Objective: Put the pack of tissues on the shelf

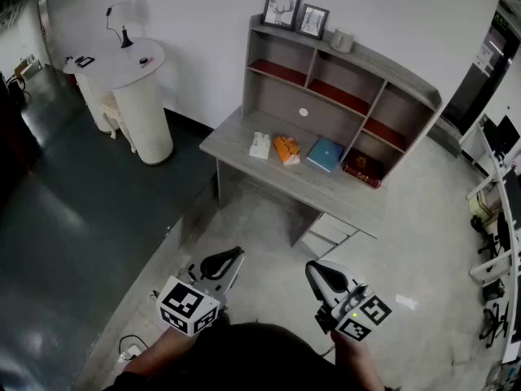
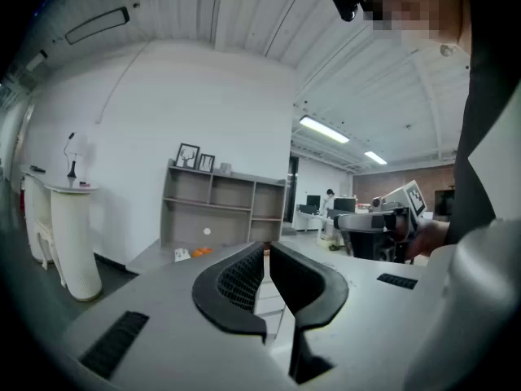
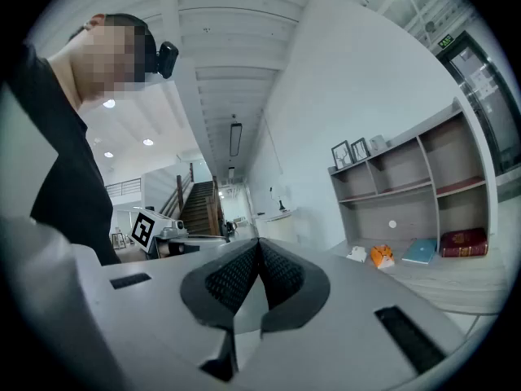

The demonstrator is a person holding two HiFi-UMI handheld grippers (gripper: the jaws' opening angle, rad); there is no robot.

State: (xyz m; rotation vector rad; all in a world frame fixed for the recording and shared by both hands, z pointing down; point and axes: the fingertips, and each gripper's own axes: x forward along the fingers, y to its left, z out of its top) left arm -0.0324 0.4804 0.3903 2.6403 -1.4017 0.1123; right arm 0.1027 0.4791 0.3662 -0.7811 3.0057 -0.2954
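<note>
A grey desk [image 1: 236, 137] with a shelf unit [image 1: 342, 96] on it stands across the floor from me. On the desktop lie a small white pack [image 1: 260, 145] and an orange pack [image 1: 286, 149] side by side; which one holds tissues I cannot tell. Both also show in the right gripper view, the white pack [image 3: 356, 254] beside the orange pack [image 3: 381, 256]. My left gripper [image 1: 238, 253] and right gripper [image 1: 312, 269] hover low in the head view, well short of the desk. Each is shut and empty: the left gripper [image 2: 267, 249] and the right gripper [image 3: 259, 243].
A blue book [image 1: 326, 154] and a red box [image 1: 364, 168] lie further right on the desk. Picture frames [image 1: 282, 8] and a cup [image 1: 343, 40] top the shelf. A white round pedestal table [image 1: 134, 96] stands at left. Drawers [image 1: 330, 233] sit under the desk.
</note>
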